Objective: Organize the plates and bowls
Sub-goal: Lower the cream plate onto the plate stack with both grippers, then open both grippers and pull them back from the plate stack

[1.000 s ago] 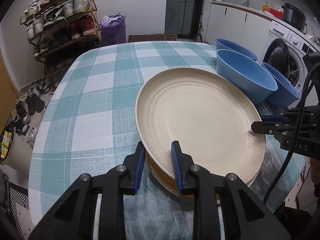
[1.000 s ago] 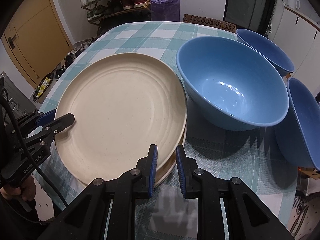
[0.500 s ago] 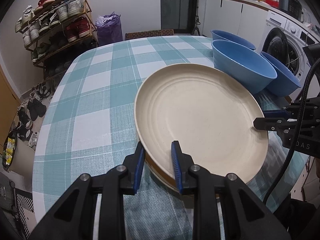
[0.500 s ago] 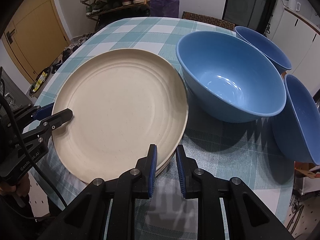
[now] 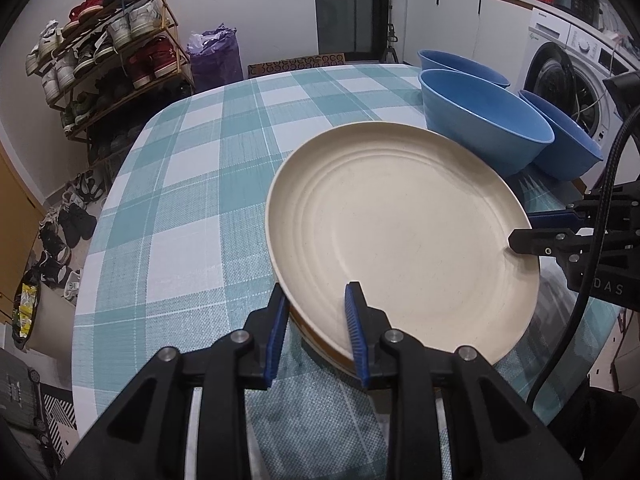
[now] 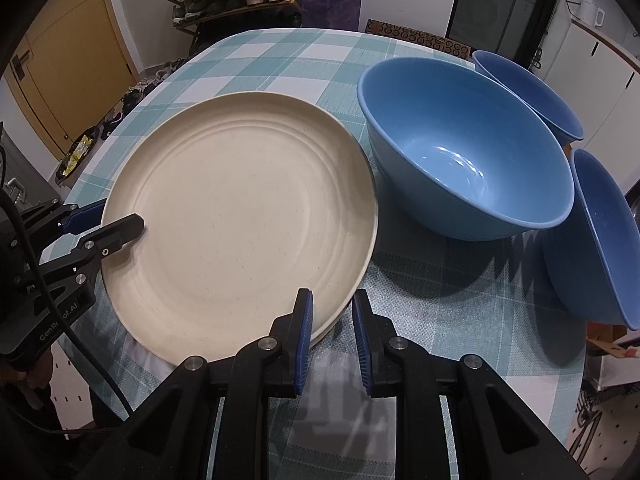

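Note:
A stack of cream plates is held a little above the checked tablecloth. My left gripper is shut on the stack's near rim, one finger above and one below. My right gripper is shut on the opposite rim; it also shows in the left wrist view. Three blue bowls stand beside the stack: a middle bowl, a far bowl, and a tilted one at the table edge.
A shoe rack and purple bag stand beyond the table's far left. A washing machine and white cabinets are on the right. Checked cloth covers the left and far table. A yellow door is at left.
Both grippers have lifted the plate stack and drawn it slightly back; it sits higher, with its shadow showing on the cloth. The bowls have not moved.

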Available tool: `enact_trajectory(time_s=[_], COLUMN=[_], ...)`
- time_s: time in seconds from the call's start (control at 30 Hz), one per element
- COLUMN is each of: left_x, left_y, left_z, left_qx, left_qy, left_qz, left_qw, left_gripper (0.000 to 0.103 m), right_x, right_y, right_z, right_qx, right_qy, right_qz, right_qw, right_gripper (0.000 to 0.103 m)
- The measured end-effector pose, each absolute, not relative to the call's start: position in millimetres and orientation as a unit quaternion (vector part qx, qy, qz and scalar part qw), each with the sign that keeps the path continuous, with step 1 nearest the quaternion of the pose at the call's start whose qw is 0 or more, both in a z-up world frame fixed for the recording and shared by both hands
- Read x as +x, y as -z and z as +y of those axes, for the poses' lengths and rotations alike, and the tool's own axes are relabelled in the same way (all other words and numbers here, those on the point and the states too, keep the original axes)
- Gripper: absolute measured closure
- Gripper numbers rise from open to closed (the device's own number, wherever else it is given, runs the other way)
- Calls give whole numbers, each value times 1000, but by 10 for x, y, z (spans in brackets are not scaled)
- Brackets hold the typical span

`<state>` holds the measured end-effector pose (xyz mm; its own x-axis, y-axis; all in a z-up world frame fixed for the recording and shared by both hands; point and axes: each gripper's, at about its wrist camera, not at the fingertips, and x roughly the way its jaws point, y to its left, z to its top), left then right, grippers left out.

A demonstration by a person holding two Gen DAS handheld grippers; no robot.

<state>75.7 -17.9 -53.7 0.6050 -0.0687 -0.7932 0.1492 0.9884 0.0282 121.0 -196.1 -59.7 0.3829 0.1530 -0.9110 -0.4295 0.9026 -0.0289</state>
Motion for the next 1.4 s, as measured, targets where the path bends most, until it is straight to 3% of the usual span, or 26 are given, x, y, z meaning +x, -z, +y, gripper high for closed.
enact_trajectory(time_s=[0.57, 0.8, 0.93, 0.97, 1.17, 1.3, 1.4], left_x=[783, 782, 787, 774, 739, 729, 710], left_y=[625, 626, 566, 534, 391, 335, 291], left_z=[-182, -173, -113, -92, 29, 81, 76], left_qx=[57, 51, 36, 32, -9, -39, -45], left_qy=[54, 59, 61, 63, 75, 79, 87], left_qz=[453, 453, 446, 440, 424, 419, 410], left_qw=[888, 888, 892, 895, 903, 904, 907], left_gripper=[67, 62, 58, 49, 47, 20, 15], right_x=[1200, 1180, 1165, 1159, 1126, 1107, 1090], right_y=[607, 578, 532, 524, 435, 329, 243], right_z=[-1987, -1987, -1981, -1981, -2004, -2048, -2085], right_qx=[-128, -124, -121, -121, -113, -106, -102], right_qy=[-185, -194, -201, -202, -210, -217, -219], right_qz=[523, 519, 511, 511, 496, 482, 469], right_qw=[822, 823, 827, 827, 835, 842, 849], right_gripper=[81, 75, 64, 62, 43, 31, 25])
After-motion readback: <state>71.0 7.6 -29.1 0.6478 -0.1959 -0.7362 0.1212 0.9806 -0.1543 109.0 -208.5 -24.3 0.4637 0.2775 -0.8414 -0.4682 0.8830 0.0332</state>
